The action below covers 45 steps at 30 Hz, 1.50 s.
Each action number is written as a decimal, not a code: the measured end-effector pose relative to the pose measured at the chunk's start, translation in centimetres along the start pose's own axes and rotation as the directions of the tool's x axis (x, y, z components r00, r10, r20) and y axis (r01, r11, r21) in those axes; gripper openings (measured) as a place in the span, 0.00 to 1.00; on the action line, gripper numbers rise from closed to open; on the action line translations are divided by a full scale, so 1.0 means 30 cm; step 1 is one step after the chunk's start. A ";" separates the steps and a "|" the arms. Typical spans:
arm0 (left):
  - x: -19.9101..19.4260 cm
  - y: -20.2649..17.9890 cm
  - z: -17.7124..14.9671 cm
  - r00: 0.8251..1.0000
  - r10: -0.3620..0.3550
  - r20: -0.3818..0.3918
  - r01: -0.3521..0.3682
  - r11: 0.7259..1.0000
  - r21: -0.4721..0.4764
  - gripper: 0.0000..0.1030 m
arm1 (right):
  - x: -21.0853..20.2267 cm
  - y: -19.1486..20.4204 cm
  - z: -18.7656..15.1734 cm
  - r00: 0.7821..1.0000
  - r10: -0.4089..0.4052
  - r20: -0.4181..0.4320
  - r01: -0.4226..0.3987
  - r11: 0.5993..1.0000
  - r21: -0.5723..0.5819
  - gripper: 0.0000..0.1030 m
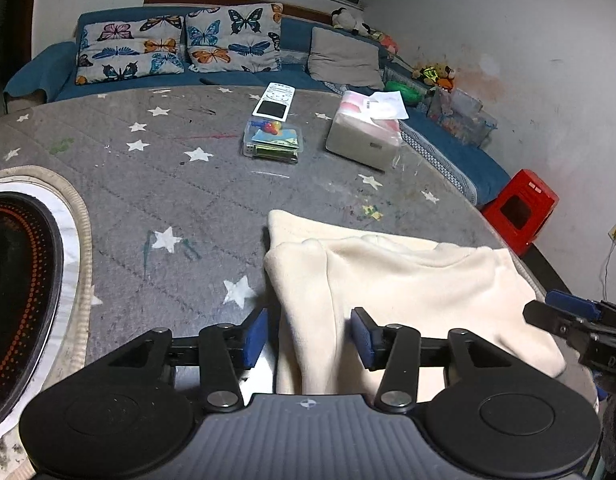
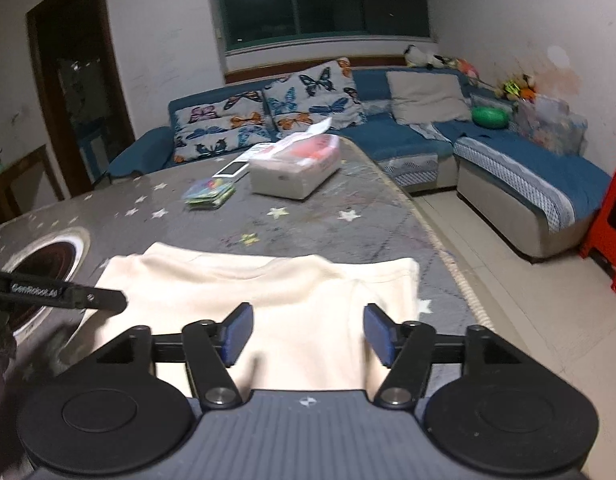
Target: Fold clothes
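the cream garment (image 1: 408, 292) already lies in a compact, roughly rectangular stack with layers doubled over one another, so by the look of it most of the folding is done; what seems left is at most one more fold or a smoothing of the edges. it sits on the near part of the grey star-patterned table cover (image 1: 167, 200), close to the table's right-hand edge.

the left gripper (image 1: 308, 338) has its jaws spread wide with nothing pinched; the garment's left edge lies below and between the blue pads, and contact cannot be told. the right gripper (image 2: 308, 334) is likewise wide open and empty, poised over the garment's near right portion, cloth showing under the gap.

beyond the garment the cover is bare for a stretch, then come a clear box of small items (image 1: 272, 141), a remote (image 1: 275, 102) and a tissue pack (image 1: 366, 130), well apart from the work. farthest back stands the blue sofa (image 2: 408, 140) with its butterfly cushions (image 1: 179, 44).
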State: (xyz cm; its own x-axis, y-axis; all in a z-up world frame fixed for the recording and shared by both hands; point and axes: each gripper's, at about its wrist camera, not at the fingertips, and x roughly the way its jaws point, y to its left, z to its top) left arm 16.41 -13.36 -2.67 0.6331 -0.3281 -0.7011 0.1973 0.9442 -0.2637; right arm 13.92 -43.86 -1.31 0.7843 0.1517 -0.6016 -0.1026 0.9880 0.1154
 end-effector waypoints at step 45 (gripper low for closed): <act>-0.027 0.018 -0.091 0.998 0.053 0.027 -0.056 0.993 0.106 0.89 | 0.296 0.133 0.037 0.992 0.007 -0.122 -0.016 0.997 -0.077 1.00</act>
State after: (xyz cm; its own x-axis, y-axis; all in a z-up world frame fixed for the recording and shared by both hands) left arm 13.97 -12.66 -4.07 0.6625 -0.2766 -0.6961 0.2397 0.9587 -0.1529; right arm 21.14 -38.59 -5.32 0.7028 0.1606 -0.6930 -0.1620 0.9847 0.0639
